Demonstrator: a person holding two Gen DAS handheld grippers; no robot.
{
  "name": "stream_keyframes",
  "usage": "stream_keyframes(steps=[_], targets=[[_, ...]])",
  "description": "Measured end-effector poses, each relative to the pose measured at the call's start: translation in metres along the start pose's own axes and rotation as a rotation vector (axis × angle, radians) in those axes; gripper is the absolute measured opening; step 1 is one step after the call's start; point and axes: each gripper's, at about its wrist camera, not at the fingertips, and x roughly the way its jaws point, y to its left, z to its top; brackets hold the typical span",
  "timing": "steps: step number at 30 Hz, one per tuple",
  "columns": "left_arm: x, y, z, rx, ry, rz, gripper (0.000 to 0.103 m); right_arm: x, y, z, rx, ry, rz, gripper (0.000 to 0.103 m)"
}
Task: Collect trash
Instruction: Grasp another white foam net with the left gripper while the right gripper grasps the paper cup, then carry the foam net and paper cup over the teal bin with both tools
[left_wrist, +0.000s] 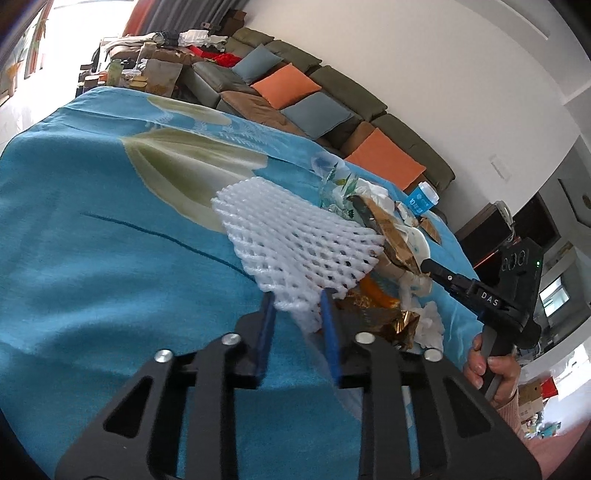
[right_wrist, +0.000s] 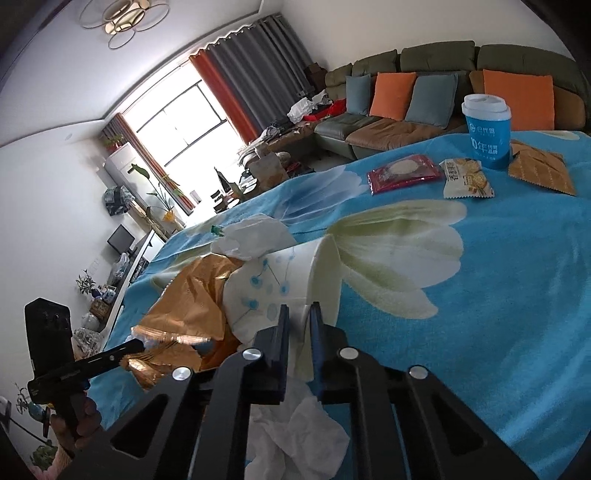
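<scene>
White-walled room (right_wrist: 55, 177), bright window (right_wrist: 192, 122), green sofa (right_wrist: 436, 55) with cushions.

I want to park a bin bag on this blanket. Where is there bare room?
Free: the blue blanket left of the white foam net, and the flower-print stretch between the tipped paper cup and the snack packets. Crowded: the gold foil and tissue pile.

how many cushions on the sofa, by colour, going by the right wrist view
orange cushions: 2
blue-grey cushions: 2
total: 4
</scene>
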Motion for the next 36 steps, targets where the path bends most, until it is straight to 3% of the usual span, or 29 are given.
stream_keyframes(steps=[6,23,36], targets=[[-0.006,0.000,-0.001,0.005,-0.025,0.015,0.012,-0.011,0.007,-0.001,-0.035,-0.026,-0.004,0.004],[-0.059,-0.015,-0.009,0.097,-0.148,0.065,0.009,-0.041,0.032,0.004,-0.143,-0.116,-0.062,0.003],[-0.107,-0.014,-0.026,0.130,-0.211,0.094,0.009,-0.059,0.079,0.002,-0.230,-0.158,0.036,0.003]])
